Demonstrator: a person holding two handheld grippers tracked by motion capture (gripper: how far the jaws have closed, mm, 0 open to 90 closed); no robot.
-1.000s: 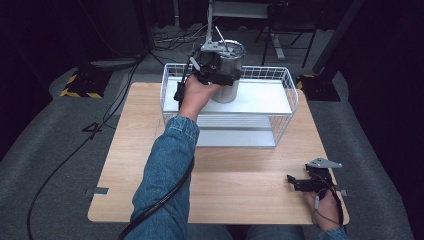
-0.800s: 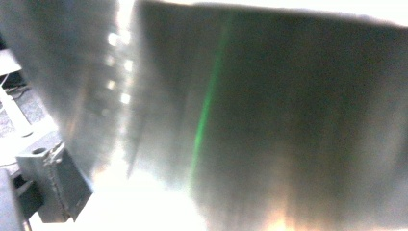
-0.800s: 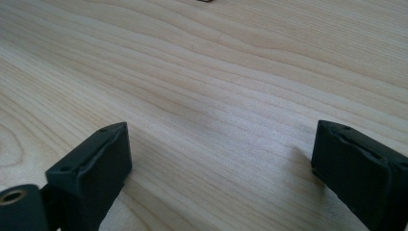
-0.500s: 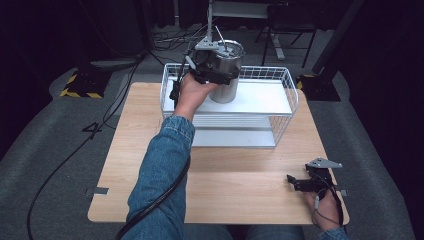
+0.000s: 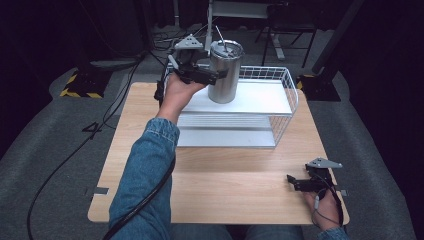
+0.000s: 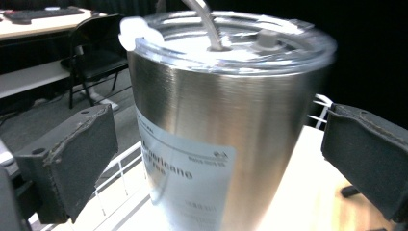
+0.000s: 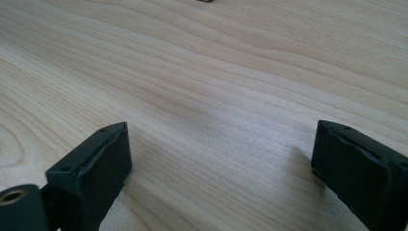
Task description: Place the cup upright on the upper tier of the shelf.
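Fingers of your left gripper spread, flanking steel tumbler untouched; right gripper spread, on table.

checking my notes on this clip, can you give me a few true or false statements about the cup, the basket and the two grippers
1. The steel cup stands upright in the wire basket. True.
2. The left gripper is clamped shut on the cup. False: its jaws stand open, one on each side of the cup, with a gap showing.
3. The cup has a clear lid with a straw through it. True.
4. The right gripper holds a spoon. False: it is open and holds nothing, low over the wooden table.
5. The cup lies tipped on its side. False: it is upright.
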